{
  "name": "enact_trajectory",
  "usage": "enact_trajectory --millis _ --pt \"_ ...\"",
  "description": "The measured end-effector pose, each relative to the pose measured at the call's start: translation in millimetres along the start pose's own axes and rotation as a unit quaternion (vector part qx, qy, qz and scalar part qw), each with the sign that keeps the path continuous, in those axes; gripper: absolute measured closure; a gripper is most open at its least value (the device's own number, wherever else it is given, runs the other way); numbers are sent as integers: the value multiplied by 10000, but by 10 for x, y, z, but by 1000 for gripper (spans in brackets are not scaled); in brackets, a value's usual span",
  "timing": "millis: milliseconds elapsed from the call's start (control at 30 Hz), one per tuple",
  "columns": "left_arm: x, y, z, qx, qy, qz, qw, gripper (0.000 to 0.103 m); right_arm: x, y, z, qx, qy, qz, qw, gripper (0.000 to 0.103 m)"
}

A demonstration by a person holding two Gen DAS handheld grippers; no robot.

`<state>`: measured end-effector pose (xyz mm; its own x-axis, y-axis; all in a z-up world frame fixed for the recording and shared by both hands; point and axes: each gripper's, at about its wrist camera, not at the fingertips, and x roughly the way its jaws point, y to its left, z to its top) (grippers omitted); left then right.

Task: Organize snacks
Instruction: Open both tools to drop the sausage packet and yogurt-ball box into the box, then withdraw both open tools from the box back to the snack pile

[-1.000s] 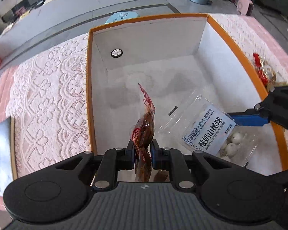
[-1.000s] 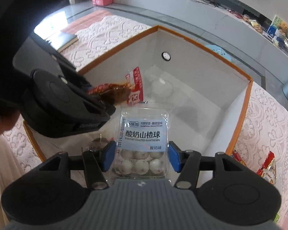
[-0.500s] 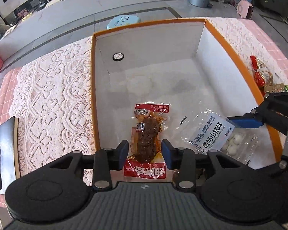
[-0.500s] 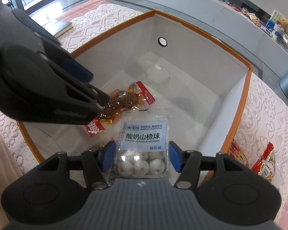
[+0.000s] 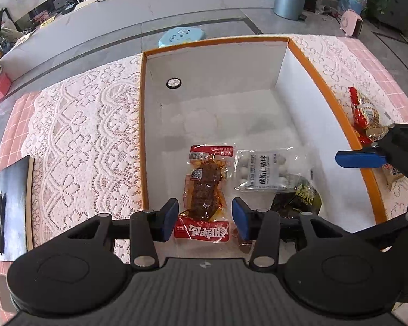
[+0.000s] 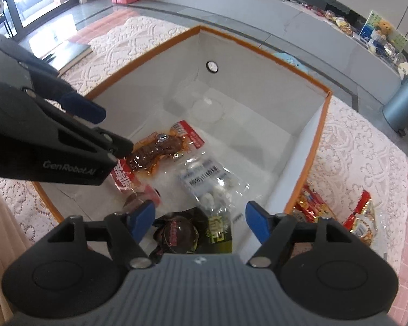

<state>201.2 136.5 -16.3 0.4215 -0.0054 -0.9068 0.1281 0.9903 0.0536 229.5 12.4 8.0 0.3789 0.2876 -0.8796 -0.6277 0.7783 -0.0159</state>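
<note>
Snacks lie partly sorted: a red meat packet [image 5: 205, 187], a clear bag of white balls [image 5: 261, 172] and a dark pouch [image 5: 299, 198] rest inside the orange-rimmed box [image 5: 307, 62], both grippers [image 5: 205, 218] [image 6: 200, 221] opening empty above it, while red wrapped snacks [image 6: 361, 217] wait just outside its right wall.
</note>
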Motion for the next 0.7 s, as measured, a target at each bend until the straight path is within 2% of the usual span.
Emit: enact_trajectory --millis 200,267,400,567,700 --pt "-179 -53 -43 44 -245 -40 9997 49 -273 -32 -88 130 -296 -73 9995 29" --pt "-243 -95 -69 84 -363 -97 9993 49 -392 -64 -162 278 -472 -112 9984 24" --pt "-373 -182 -114 66 -650 -210 9976 49 -643 -119 -398 587 -929 -411 9931 22" --pt "-539 -391 -193 165 -1152 79 9932 49 -914 -259 -781 1093 -1472 -891 9790 10" --pt "-665 -632 -275 290 -1574 120 9870 49 -1097 -496 -1133 1930 -1772 -923 9606 9"
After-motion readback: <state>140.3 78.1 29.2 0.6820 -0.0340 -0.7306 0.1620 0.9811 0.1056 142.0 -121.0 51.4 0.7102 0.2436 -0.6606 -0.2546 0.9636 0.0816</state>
